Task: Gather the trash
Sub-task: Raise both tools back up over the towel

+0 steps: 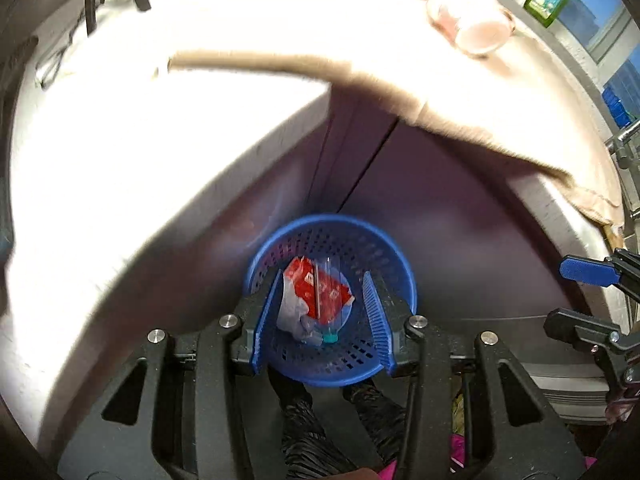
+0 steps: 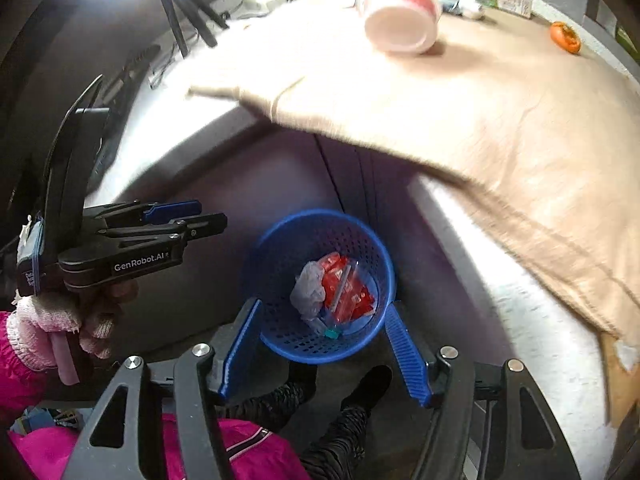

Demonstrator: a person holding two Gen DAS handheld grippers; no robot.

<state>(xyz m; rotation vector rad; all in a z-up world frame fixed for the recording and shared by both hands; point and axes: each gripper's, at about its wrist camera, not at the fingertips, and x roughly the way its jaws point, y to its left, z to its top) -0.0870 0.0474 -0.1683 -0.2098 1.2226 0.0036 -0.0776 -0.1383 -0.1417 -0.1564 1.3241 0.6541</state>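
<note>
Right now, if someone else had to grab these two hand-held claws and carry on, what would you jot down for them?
Left gripper: fingers open, holding nothing, above the bin.
Right gripper: fingers open, also holding nothing, above the bin.
Blue basket on the floor holds a red wrapper, crumpled tissue and a clear plastic piece with a teal cap.
Done: those pieces are binned.
Left: on the cloth-covered table, a tipped cup and an orange scrap, likely next.

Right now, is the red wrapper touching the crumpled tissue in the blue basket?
Touching. The right wrist view shows the red wrapper lying right against the crumpled tissue inside the blue basket, no gap.
</note>
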